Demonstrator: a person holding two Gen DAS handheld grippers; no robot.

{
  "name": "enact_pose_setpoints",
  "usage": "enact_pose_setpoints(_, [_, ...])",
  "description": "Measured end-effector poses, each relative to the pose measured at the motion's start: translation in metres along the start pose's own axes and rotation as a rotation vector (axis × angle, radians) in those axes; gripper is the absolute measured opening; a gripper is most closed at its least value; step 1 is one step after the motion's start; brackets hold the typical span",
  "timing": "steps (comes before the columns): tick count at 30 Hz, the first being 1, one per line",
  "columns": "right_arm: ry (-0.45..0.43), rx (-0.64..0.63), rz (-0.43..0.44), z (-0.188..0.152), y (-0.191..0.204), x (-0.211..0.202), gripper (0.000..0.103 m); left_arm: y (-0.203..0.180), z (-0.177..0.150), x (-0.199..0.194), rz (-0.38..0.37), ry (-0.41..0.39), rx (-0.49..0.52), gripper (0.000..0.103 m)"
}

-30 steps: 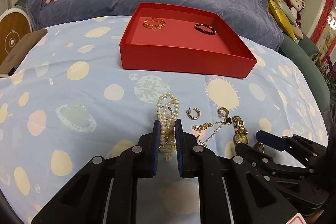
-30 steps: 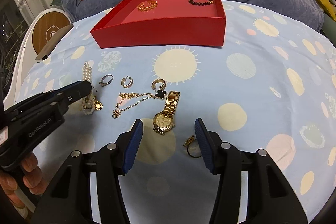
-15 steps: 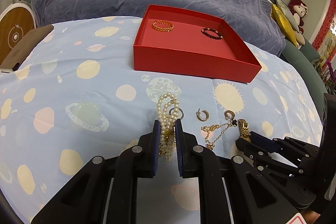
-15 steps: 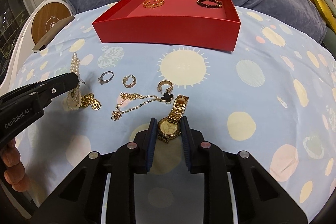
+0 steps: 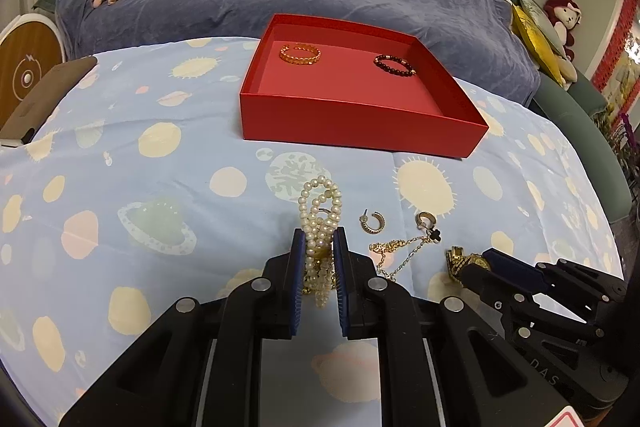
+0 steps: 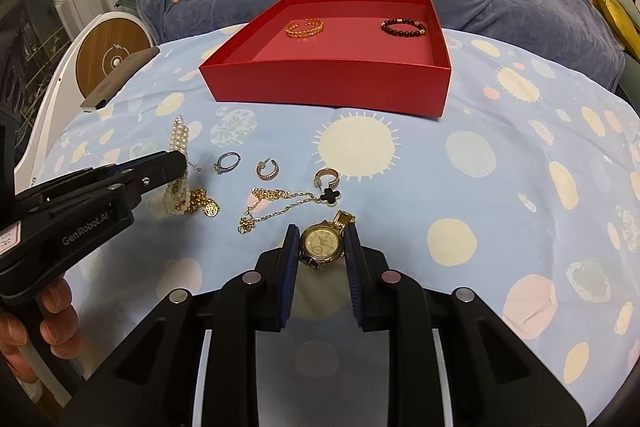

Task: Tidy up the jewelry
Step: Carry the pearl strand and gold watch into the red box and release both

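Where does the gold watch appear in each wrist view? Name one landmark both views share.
Left wrist view: gold watch at lower right, gripped by the right tongs.
Right wrist view: gold watch at bottom centre, between the tongs' fingers.
Shared landmark: red box.

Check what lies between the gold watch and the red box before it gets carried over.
The right tongs grip the gold watch. Between it and the red box lie the clover chain and a hoop earring, flat on the cloth; lifted, the watch passes over them.
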State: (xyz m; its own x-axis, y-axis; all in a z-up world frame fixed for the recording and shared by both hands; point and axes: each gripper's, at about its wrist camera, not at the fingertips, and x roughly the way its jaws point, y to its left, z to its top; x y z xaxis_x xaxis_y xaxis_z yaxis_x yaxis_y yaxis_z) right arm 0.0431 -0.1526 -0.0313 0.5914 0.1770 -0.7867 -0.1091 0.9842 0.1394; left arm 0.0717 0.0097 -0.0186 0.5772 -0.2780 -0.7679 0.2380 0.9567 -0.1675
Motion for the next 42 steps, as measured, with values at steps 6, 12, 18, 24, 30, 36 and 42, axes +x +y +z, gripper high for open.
enact_pose_setpoints(6, [-0.028,0.007,0.013,0.003,-0.001,-0.013,0.022,-0.007,0.001,-0.001,-0.008,-0.003,0.005,0.011])
enact_pose_setpoints(12, [-0.070,0.028,0.027,0.011,-0.006,-0.030,0.022,-0.017,0.004,-0.001,-0.023,-0.009,0.009,0.011])
enact_pose_setpoints(18, [-0.092,0.062,0.026,0.018,-0.013,-0.036,0.022,-0.023,0.007,0.001,-0.027,-0.009,0.005,0.011])
enact_pose_setpoints(24, [-0.098,0.085,0.033,0.024,-0.019,-0.036,0.022,-0.025,0.011,0.005,-0.025,-0.001,-0.011,0.011])
enact_pose_setpoints(30, [-0.105,0.099,0.045,0.030,-0.019,-0.036,0.022,-0.023,0.018,0.006,-0.026,-0.003,-0.028,0.011])
enact_pose_setpoints(36, [-0.153,0.114,0.051,0.059,-0.025,-0.048,0.022,-0.011,0.042,-0.008,-0.019,-0.035,-0.043,0.011])
enact_pose_setpoints(42, [-0.177,0.117,0.057,0.119,-0.041,-0.045,0.022,0.001,0.084,-0.013,0.006,-0.061,0.021,0.011])
